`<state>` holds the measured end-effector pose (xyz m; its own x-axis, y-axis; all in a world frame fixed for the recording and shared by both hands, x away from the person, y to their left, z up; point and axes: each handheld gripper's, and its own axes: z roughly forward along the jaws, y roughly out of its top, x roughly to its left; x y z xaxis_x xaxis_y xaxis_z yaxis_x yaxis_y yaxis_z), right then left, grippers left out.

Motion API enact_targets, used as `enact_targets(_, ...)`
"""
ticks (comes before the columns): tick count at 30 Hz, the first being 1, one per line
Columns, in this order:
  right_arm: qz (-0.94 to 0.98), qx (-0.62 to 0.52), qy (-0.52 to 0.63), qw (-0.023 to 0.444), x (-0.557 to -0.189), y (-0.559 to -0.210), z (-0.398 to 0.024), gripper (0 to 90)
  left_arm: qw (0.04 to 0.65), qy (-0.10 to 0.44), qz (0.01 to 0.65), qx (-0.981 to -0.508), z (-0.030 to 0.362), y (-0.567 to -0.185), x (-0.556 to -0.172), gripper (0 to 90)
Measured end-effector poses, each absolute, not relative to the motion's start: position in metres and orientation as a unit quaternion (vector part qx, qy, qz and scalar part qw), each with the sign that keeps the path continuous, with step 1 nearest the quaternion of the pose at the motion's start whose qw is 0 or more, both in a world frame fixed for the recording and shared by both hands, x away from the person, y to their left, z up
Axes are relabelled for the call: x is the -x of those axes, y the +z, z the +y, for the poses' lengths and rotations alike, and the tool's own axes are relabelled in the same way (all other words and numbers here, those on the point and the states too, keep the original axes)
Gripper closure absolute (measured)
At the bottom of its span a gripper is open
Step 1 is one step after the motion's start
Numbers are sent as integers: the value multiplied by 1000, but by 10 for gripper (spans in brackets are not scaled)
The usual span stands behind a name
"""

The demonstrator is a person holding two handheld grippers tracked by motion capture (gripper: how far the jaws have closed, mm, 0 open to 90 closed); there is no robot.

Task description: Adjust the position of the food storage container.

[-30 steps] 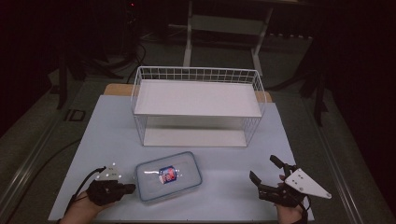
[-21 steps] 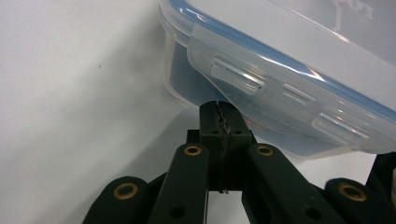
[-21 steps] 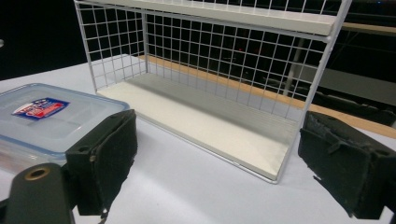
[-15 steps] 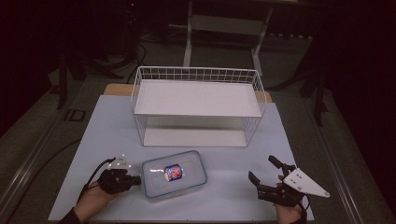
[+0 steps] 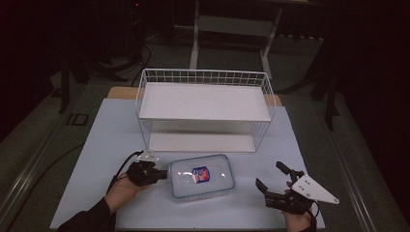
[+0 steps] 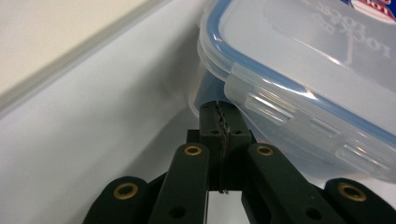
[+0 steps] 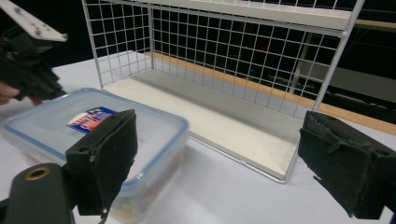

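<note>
High view: a clear plastic container (image 5: pixel 202 176) with a blue-rimmed snap lid and a small red-and-blue label lies flat on the white bench (image 5: pixel 96 140), just in front of the white wire shelf rack (image 5: pixel 205 108). The left gripper (image 5: pixel 162 174) sits at the container's left end, with its jaws pressed fully together and nothing between them. In the left gripper view, the closed tips (image 6: pixel 219 112) rest against the container (image 6: pixel 299 70) wall, just under the lid's side latch. The right gripper (image 5: pixel 271 182) lies to the right of the container, apart from it, with its jaws spread wide and empty. In the right gripper view, the two black pads (image 7: pixel 105 158) frame the container (image 7: pixel 93 135) and the lower shelf of the rack (image 7: pixel 219 60).
</note>
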<state>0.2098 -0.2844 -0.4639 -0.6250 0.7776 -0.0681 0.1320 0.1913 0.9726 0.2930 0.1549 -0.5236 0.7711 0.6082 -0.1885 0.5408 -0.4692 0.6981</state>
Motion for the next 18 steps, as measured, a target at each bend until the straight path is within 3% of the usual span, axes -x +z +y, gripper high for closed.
enact_targets(7, 712, -319, 551, 295, -209, -464, -286, 118, 368, 39, 332, -868, 158, -517, -280, 895)
enact_targets(13, 713, -319, 551, 294, -210, -464, -285, 118, 366, -14, 306, -879, 167, -514, -230, 894)
enact_targets(18, 715, -317, 551, 292, -210, -464, -282, 118, 372, -33, 287, -882, 156, -514, -217, 895)
